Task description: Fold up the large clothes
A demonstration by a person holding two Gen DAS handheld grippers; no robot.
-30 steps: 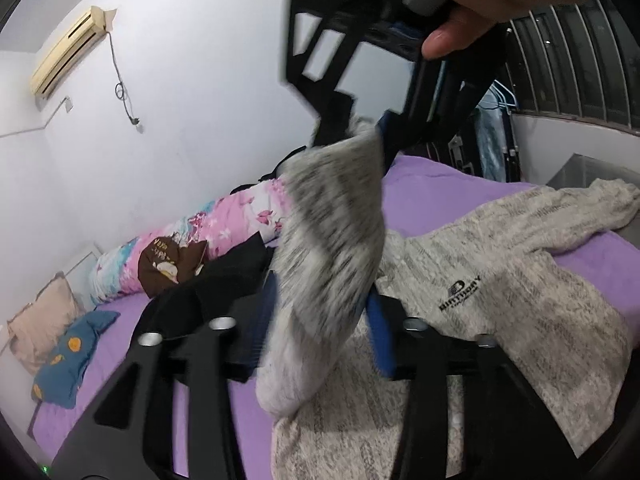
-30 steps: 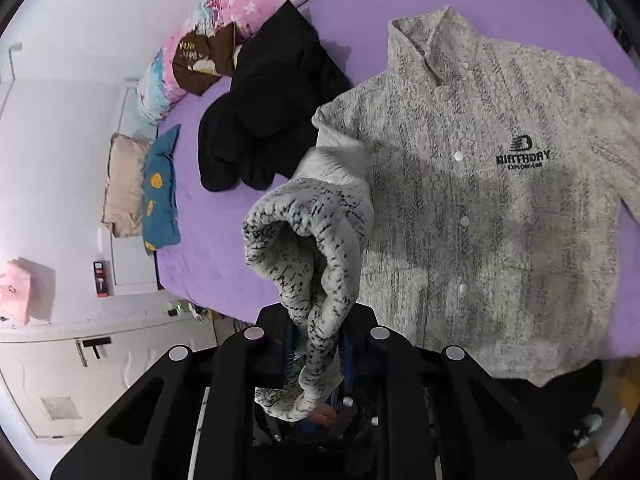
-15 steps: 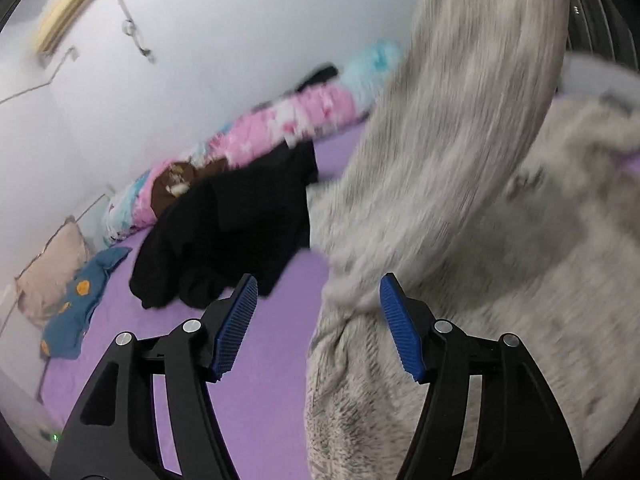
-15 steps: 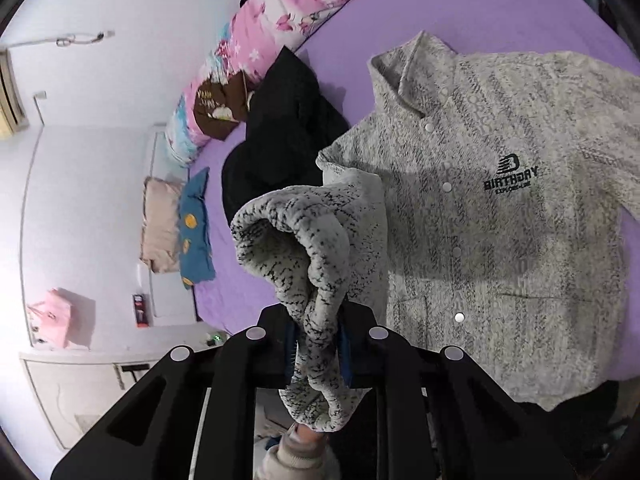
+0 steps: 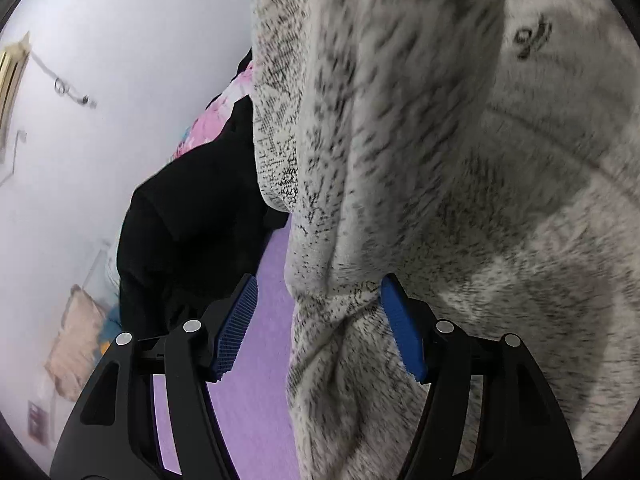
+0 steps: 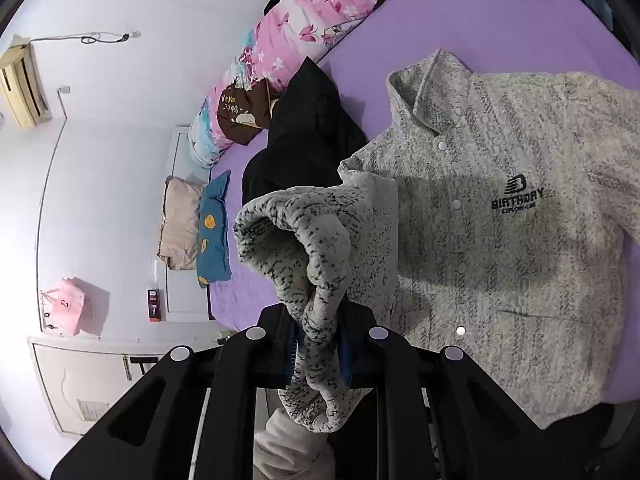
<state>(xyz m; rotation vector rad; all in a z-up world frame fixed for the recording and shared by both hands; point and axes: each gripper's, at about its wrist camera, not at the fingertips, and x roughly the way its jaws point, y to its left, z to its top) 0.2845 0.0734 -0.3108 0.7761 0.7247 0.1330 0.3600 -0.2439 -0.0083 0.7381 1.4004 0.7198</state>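
Left gripper [image 5: 318, 330]: black plastic frame, triangular cutouts, four round silver screws across the top, ribbed blue pads [image 5: 237, 328] on inner faces of jaws. Right gripper [image 6: 318, 354]: same black frame, same cutouts, four silver screws, blue pads just visible as thin edges. Below right gripper, a bit of pale cream sleeve [image 6: 292, 446].
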